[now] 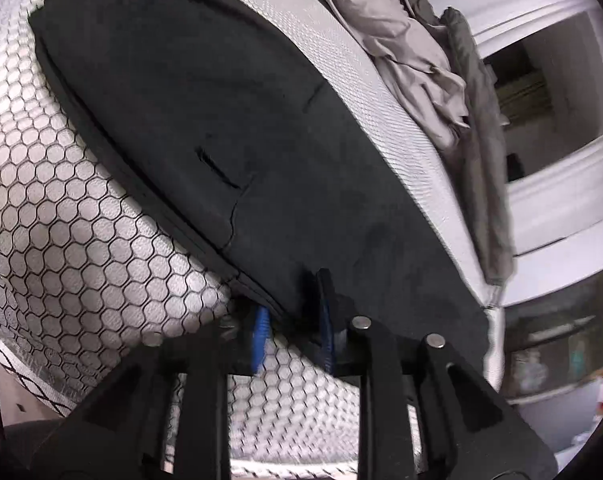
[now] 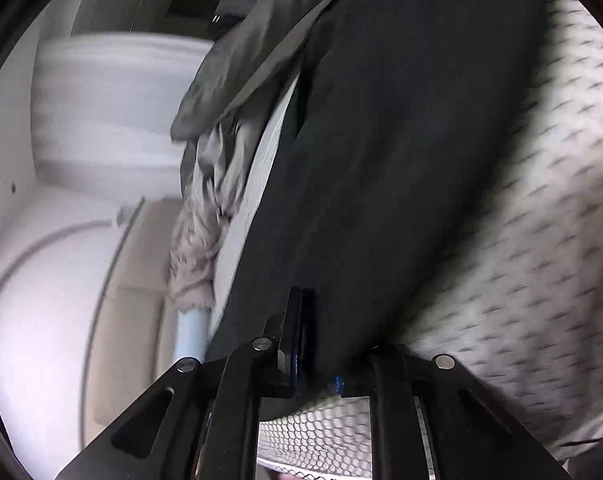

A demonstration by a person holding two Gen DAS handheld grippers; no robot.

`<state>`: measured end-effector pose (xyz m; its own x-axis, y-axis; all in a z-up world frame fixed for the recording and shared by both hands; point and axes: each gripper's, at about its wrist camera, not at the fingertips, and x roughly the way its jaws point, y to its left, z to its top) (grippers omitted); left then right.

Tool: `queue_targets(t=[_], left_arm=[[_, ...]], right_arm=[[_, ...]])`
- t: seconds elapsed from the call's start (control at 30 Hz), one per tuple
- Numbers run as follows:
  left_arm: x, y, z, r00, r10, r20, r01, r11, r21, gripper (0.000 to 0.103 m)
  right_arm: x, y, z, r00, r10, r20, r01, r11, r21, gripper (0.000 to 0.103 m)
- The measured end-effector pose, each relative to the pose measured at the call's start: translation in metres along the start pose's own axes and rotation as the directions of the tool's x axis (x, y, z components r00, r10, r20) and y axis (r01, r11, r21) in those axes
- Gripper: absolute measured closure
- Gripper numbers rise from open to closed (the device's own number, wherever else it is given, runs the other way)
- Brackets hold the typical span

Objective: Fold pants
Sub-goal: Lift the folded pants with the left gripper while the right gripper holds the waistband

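1. we see the black pants [image 1: 229, 128] lying on a mattress [image 1: 73, 240] with a hexagon-patterned cover. they stretch away from us in a long, mostly flat band with stacked edges along one side, so we judge the legs are already laid one over the other.
2. our left gripper [image 1: 291, 312] has its blue-padded fingers [image 1: 260, 328] closed in on the near edge of the pants. dark cloth sits between them, so we read it as pinching that edge.
3. our right gripper [image 2: 321, 344] is also at the near edge of the pants [image 2: 401, 160]. its fingers [image 2: 291, 328] stand close together with black fabric running between them, so we take it as clamped on the cloth too. that view is blurred, so the exact bite is hard to judge.
4. what looks done: the lengthwise fold, with both near corners now gripped.
5. what looks left: we think the gripped end has to be carried over toward the far end to halve the length, perhaps once more after that, then smoothed. no crosswise fold shows yet.
6. a heap of grey bedding [image 1: 401, 40] lies beside the pants along the far side of the mattress. it seems apart from the pants in the left view, though the right view shows the bedding [image 2: 229, 80] close to their edge.
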<state>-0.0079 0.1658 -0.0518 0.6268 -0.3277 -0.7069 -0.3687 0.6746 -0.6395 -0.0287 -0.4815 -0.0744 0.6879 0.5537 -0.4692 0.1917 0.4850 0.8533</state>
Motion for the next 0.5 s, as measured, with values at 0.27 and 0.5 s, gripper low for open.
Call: queue_targets(t=[0.27,0.5], left_arm=[[-0.014,-0.006,-0.015,1.000,0.009,0.004,-0.009,0.997,0.080,0.090],[0.020,-0.049,-0.044,0.984,-0.127,-0.124,0.134,0.990,0.049,0.065]], right_arm=[[-0.017,-0.002,-0.005,0.994,-0.069,0.085,0.071,0.997,-0.023,0.099],[0.014,0.016,-0.023,0.996,0.086,-0.006,-0.086,0.996,-0.021,0.067]])
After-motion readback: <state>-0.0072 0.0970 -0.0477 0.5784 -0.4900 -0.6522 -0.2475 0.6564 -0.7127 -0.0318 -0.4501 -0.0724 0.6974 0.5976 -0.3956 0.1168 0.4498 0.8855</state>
